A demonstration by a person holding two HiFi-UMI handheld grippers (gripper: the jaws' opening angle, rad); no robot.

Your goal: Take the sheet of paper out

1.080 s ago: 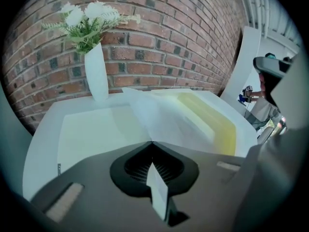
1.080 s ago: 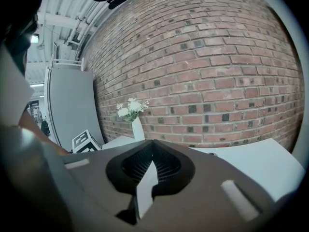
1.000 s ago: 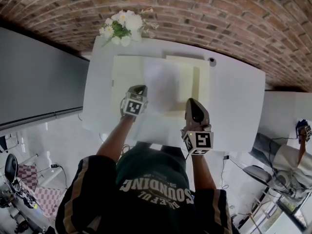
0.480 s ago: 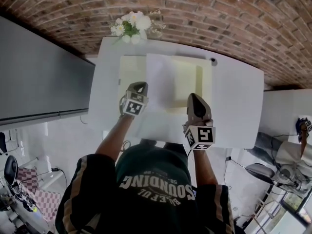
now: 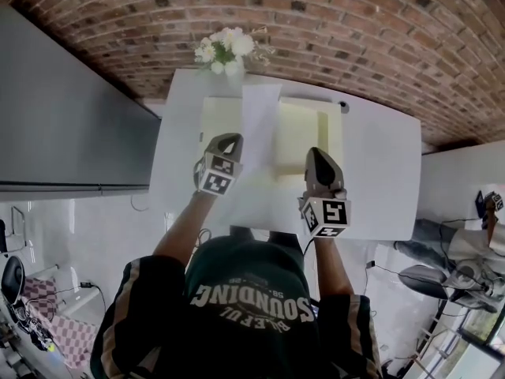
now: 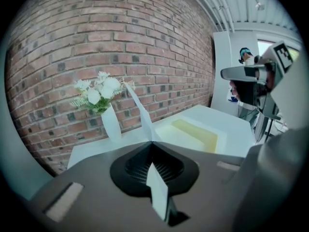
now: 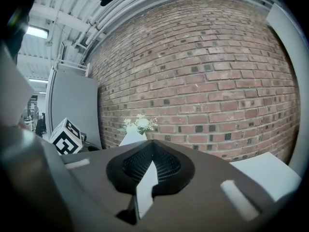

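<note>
A white sheet of paper [image 5: 259, 136] hangs lifted over an open pale-yellow folder [image 5: 304, 133] on the white table [image 5: 379, 172]. My left gripper [image 5: 228, 144] is shut on the sheet's left edge. My right gripper [image 5: 316, 156] is shut on its right side. In the left gripper view the paper edge [image 6: 156, 193] runs between the closed jaws of the left gripper [image 6: 152, 143] and rises past them, with the yellow folder [image 6: 193, 134] beyond. In the right gripper view a strip of paper [image 7: 145, 186] is pinched in the right gripper [image 7: 153, 141].
A white vase of white flowers [image 5: 229, 50] stands at the table's far edge against the brick wall [image 5: 355, 30]. A grey cabinet [image 5: 63, 117] stands to the left. A small dark knob [image 5: 342, 106] sits by the folder's far right corner.
Both grippers have risen with the sheet. The paper, which lay flatter over the folder, now stands steeper and reaches toward the vase.
</note>
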